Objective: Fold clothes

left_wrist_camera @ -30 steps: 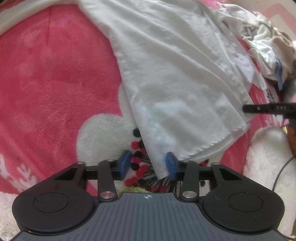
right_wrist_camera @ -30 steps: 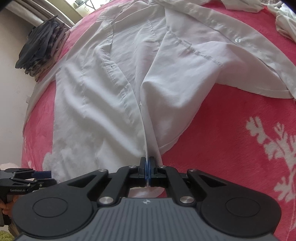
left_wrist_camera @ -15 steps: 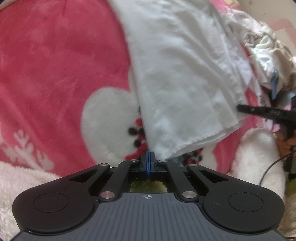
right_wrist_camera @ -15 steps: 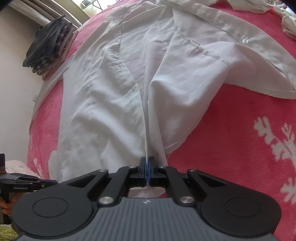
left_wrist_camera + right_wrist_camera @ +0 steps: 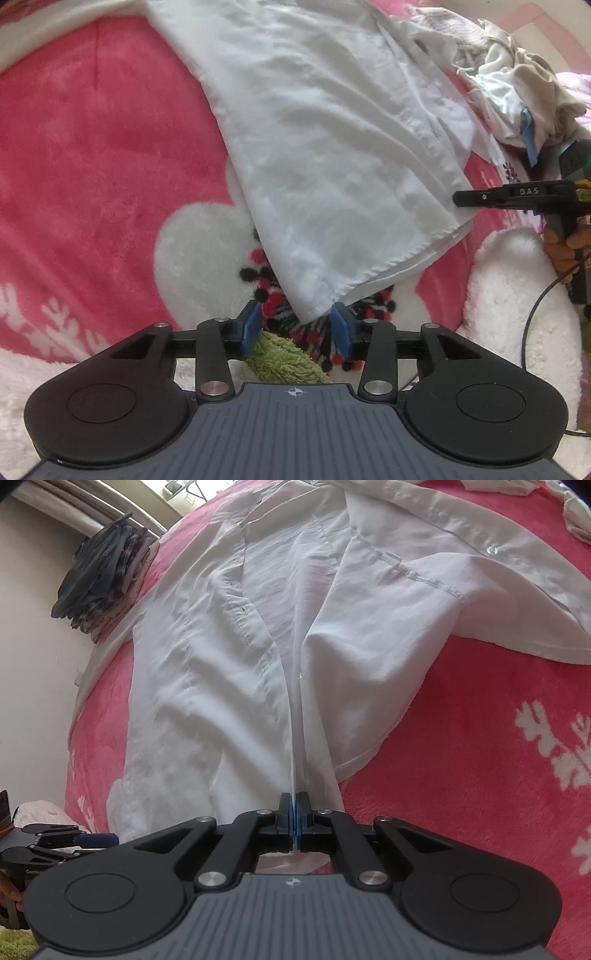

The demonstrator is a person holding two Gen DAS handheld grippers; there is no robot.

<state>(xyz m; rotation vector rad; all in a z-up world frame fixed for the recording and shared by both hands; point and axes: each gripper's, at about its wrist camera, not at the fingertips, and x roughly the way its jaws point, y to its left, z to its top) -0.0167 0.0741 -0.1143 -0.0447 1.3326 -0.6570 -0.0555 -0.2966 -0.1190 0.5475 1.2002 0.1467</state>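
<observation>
White shirt point(image 5: 280, 635) spread flat over pink blanket point(image 5: 480, 709), collar end far, hem end near. Right gripper point(image 5: 294, 812): blue pads pressed together, pinching thin raised fold of shirt hem at front edge; fabric pulled up into taut ridge running away from tips. Sleeve w/ button cuff lying off to right side across blanket. Dark folded stack point(image 5: 103, 579) at far left edge of bed, next to wall, well apart from shirt.

Left gripper point(image 5: 295, 326): blue pads spread wide, nothing between them; shirt's bottom corner point(image 5: 314, 314) hanging just in front of gap, nearer right pad, contact w/ pad unclear. Green fuzzy bit point(image 5: 280, 360) + black/red/white pattern of blanket below tips. Crumpled pile of light clothes point(image 5: 509, 96) at upper right, beyond shirt. Right gripper also seen from side at right edge of left view, held by a hand point(image 5: 565, 247), tips at shirt's other hem corner.
</observation>
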